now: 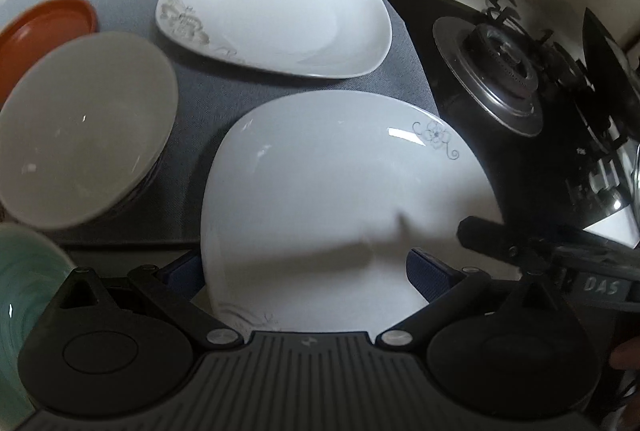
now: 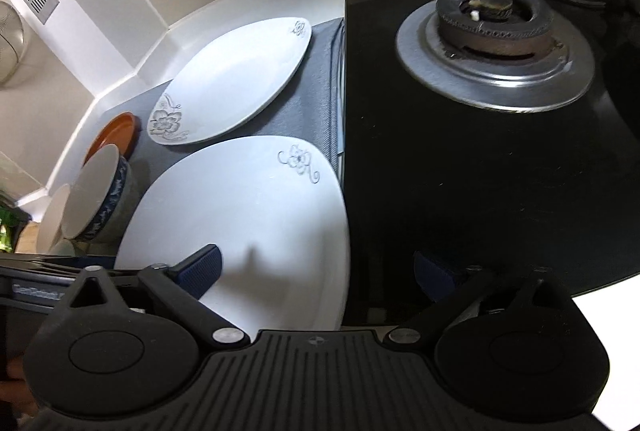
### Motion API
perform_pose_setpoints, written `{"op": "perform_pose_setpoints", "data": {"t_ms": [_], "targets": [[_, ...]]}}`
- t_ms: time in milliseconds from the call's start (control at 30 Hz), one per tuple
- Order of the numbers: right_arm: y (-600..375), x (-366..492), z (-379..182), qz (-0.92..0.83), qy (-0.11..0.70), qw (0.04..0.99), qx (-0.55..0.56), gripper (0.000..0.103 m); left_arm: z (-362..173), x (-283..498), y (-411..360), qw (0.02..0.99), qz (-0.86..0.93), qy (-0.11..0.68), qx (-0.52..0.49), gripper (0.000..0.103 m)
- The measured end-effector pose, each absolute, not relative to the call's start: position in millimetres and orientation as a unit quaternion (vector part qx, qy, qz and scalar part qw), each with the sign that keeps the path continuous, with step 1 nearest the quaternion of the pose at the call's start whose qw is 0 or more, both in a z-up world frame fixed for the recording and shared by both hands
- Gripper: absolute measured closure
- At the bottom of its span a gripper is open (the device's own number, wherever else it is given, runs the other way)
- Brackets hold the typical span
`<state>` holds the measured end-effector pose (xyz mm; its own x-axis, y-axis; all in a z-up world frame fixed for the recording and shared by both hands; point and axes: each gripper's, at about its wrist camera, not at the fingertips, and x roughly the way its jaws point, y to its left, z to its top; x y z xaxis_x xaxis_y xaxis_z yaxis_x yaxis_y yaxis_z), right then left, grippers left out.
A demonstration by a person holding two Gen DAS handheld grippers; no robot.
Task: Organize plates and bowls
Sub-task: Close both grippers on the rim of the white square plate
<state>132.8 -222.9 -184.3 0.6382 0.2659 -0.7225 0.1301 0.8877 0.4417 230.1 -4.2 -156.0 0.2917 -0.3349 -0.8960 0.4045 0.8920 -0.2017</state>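
Sitting between the spread fingers of the left gripper [image 1: 308, 271] is the near white plate [image 1: 340, 199], on the grey mat [image 1: 224, 91] beside the stove [image 2: 480, 151]. Right gripper [image 2: 320, 271] is gaping too, straddling its right rim (only that view's catching the blue-patterned bowl [image 2: 108, 203]).

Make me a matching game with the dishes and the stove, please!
Things:
1. near plate
2. far plate
3. small dish
4. gas burner

Clues:
A. orange-brown
B. on the black stovetop
C. between the left gripper's open fingers
D. by the back wall, with a big grey flower

Pairs: 1-C, 2-D, 3-A, 4-B
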Motion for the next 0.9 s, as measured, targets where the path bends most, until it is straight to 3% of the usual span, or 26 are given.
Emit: {"op": "perform_pose_setpoints", "data": {"t_ms": [367, 500, 600, 733, 767, 900], "targets": [[-218, 131, -184, 0.071, 0.411, 0.874, 0.251, 0.012, -164, 241, 2, 0.788, -0.228, 0.572, -0.013, 0.000], [-219, 133, -185, 0.073, 0.409, 0.869, 0.269, 0.033, -163, 239, 4, 0.791, -0.221, 0.569, -0.037, 0.000], [-216, 132, -182, 0.047, 0.413, 0.879, 0.234, 0.057, -161, 234, 3, 0.800, -0.213, 0.560, -0.027, 0.003], [-222, 130, -186, 0.023, 0.413, 0.881, 0.229, 0.082, -157, 231, 2, 0.824, -0.177, 0.538, 0.005, 0.025], [-223, 129, -187, 0.021, 0.413, 0.882, 0.227, 0.085, -156, 229, 2, 0.830, -0.166, 0.532, 0.021, 0.035], [-230, 124, -190, 0.028, 0.412, 0.881, 0.230, 0.089, -153, 229, 5, 0.838, -0.144, 0.526, 0.035, 0.052]]}}
